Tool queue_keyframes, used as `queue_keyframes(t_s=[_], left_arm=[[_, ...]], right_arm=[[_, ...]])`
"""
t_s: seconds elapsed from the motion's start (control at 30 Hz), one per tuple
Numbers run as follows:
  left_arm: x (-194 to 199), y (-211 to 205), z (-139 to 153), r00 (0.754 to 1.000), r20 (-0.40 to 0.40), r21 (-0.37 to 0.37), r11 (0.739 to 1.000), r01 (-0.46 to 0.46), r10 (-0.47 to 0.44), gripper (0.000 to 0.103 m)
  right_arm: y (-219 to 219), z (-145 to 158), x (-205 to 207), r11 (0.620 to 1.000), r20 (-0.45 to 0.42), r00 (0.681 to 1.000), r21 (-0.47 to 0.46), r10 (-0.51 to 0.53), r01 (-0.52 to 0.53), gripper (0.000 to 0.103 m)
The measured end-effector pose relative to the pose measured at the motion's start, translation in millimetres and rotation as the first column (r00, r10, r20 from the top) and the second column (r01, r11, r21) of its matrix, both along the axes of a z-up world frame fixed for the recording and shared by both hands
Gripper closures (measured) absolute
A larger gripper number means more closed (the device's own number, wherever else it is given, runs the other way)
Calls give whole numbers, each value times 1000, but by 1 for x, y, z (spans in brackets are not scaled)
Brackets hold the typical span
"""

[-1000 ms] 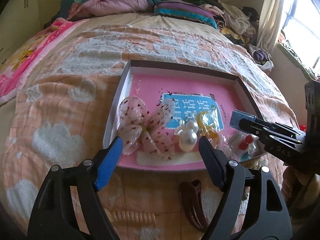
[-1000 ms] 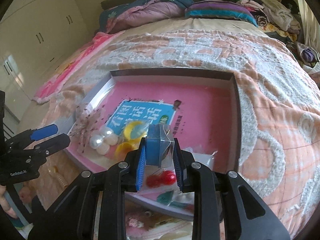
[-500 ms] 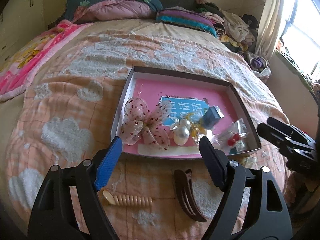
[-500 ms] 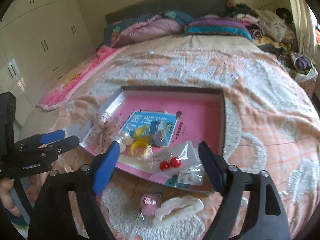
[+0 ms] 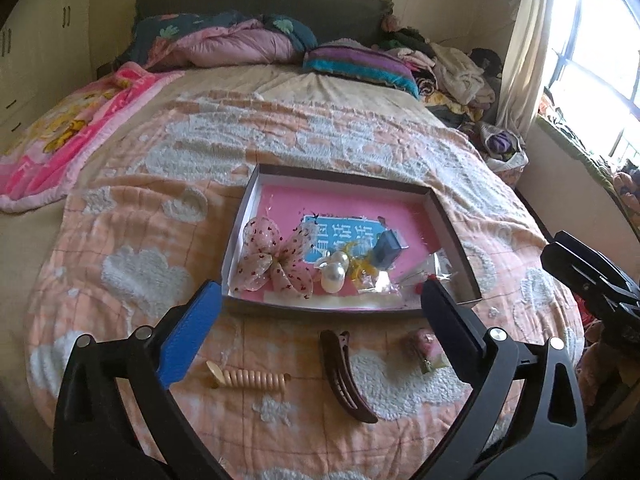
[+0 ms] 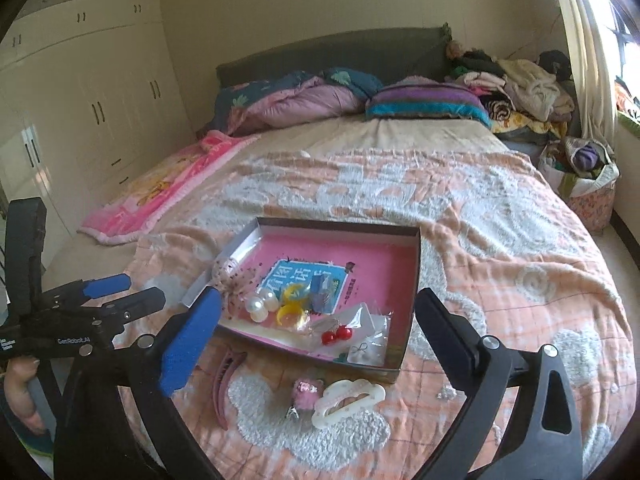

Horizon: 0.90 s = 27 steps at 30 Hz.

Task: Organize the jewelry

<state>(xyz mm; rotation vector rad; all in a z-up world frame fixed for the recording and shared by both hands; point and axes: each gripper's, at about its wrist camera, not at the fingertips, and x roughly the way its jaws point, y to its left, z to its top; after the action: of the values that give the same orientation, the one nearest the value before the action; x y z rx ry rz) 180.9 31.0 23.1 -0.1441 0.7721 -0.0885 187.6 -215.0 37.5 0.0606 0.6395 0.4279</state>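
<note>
A pink-lined box [image 5: 448, 224] [image 6: 414, 280] lies on the bed. It holds a sheer bow [image 5: 276, 260], pearl pieces [image 5: 334, 274] [image 6: 260, 304], yellow rings [image 6: 292, 312], a small blue box [image 5: 386, 250] [image 6: 320, 284] and bagged red earrings [image 6: 338, 334]. On the blanket before it lie a brown hair clip [image 5: 344, 372] [image 6: 226, 384], a beige comb clip [image 5: 248, 378], a pink charm [image 5: 424, 348] [image 6: 304, 392] and a white cloud clip [image 6: 348, 402]. My left gripper [image 5: 316, 328] is open and empty, back from the box. My right gripper [image 6: 316, 332] is open and empty above the box's near edge.
An orange cloud-patterned blanket [image 5: 132, 240] covers the bed. Pillows and folded quilts [image 5: 240, 40] lie at the headboard. A clothes pile [image 6: 528, 84] and a basket [image 6: 588, 188] stand at the right by the window. Wardrobes [image 6: 80, 100] line the left wall.
My right gripper opened and let go of the small blue box, which now lies in the pink box. Both grippers pulled back from the box, showing more of the bed.
</note>
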Motion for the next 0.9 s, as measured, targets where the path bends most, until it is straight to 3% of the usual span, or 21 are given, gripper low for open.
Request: queue_keyframes(t_s=[0.43,0.9], left_arm=[[-33,-2,25,998,64,2,1000,2,-2,10],[-72,-5,39,995,103,22,1000,-2,-1,10]], right_arm=[[-3,35,-38,1000,83,996,12,10,-12,6],[-13,47,-78,1000,132,991,-4,25,-25,6]])
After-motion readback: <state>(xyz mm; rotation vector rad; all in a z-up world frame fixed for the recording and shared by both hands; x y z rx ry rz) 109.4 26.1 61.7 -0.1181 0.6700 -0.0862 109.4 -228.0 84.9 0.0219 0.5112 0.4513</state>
